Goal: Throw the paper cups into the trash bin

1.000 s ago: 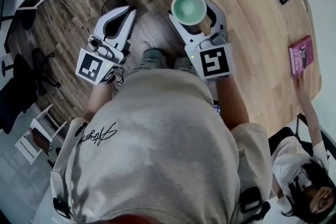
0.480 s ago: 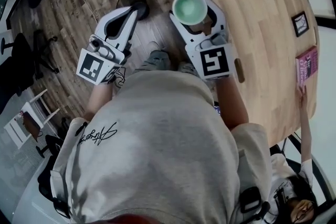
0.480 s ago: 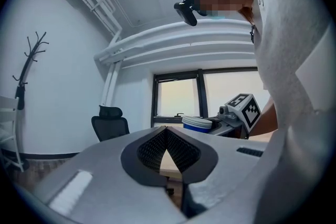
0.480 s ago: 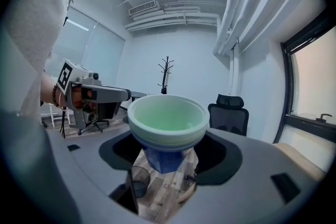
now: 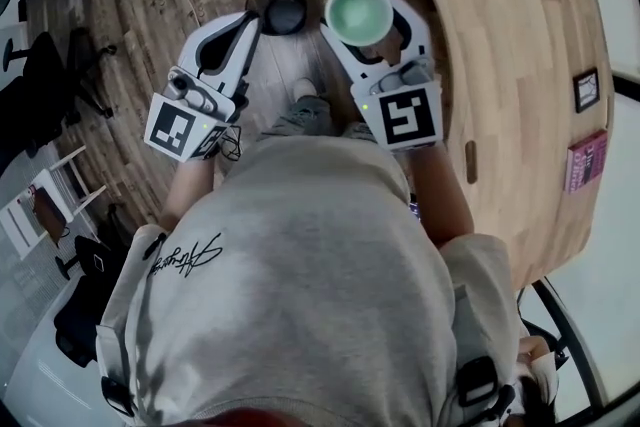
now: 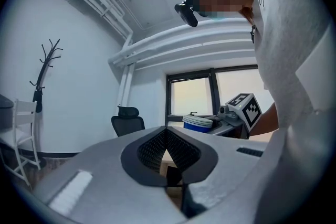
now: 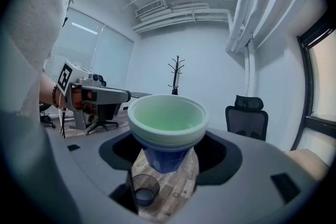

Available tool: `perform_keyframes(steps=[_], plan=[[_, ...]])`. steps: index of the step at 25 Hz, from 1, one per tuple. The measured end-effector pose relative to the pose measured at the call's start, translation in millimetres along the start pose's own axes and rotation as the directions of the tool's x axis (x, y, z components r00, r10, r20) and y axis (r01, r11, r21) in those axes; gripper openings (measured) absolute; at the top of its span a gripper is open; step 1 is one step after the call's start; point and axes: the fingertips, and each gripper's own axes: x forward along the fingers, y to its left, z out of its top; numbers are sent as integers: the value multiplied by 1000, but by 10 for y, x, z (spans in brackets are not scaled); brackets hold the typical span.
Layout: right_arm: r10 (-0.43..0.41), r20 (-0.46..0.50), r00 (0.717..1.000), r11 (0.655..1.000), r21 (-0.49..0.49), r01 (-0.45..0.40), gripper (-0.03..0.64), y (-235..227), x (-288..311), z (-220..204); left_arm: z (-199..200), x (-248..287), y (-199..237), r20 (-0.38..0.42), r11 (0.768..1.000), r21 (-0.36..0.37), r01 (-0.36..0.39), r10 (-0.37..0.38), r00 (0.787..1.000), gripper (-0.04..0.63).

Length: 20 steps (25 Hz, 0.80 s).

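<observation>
The person wears a loose light-grey cotton sweatshirt (image 5: 300,295). A black handwritten-style script print (image 5: 186,255) sits at 9 o'clock on it, and black strap buckles (image 5: 480,382) sit at 5 o'clock. The smooth white-and-grey plastic left gripper (image 5: 252,23) has dark ribbed pads lining its jaws, and a thin black cable (image 5: 230,147) loops at its rear. Its white marker cube (image 5: 183,127) bears black square patterns. The matching white-and-grey right gripper (image 5: 362,15) carries a similar black-and-white cube (image 5: 405,115), with a small green light (image 5: 367,108) at the cube's 10 o'clock.
</observation>
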Motion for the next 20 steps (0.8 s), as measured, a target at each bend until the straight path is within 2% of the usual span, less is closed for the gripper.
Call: perform_keyframes(steps=[14, 20], plan=[[134, 11, 991, 991, -32, -134, 293, 447, 782, 240, -64, -453, 678, -17, 993, -6, -117, 117, 993, 3], [194, 12, 981, 980, -40, -193, 293, 434, 924, 264, -53, -461, 804, -14, 985, 7, -172, 172, 985, 3]])
